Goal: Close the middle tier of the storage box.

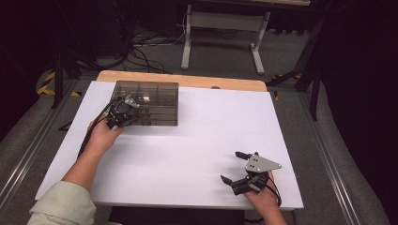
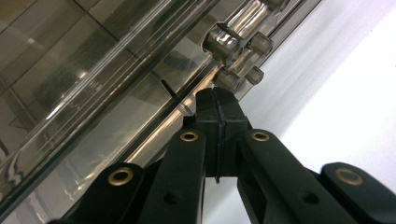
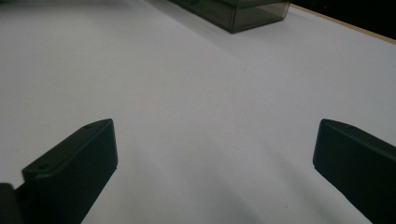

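A smoky see-through compartment box (image 1: 152, 101) with its lid down stands at the back left of the white tabletop (image 1: 202, 136). My left gripper (image 1: 129, 108) is at the box's near left edge. In the left gripper view the box wall (image 2: 93, 70) runs slantwise, and my left gripper (image 2: 217, 100) has its jaws pressed together, tips touching the box's rim just below the clear latch knuckles (image 2: 238, 56). Whether a thin lip sits between the pads I cannot tell. My right gripper (image 1: 230, 166) rests near the front right, wide open with nothing in it (image 3: 217, 158). The box's corner (image 3: 233, 11) shows far ahead of it.
A strip of wooden table edge (image 1: 187, 78) shows behind the white sheet. Beyond it on the floor are a white table frame (image 1: 220, 28) and loose cables (image 1: 145, 47). Metal rails (image 1: 324, 154) run along both sides of the table.
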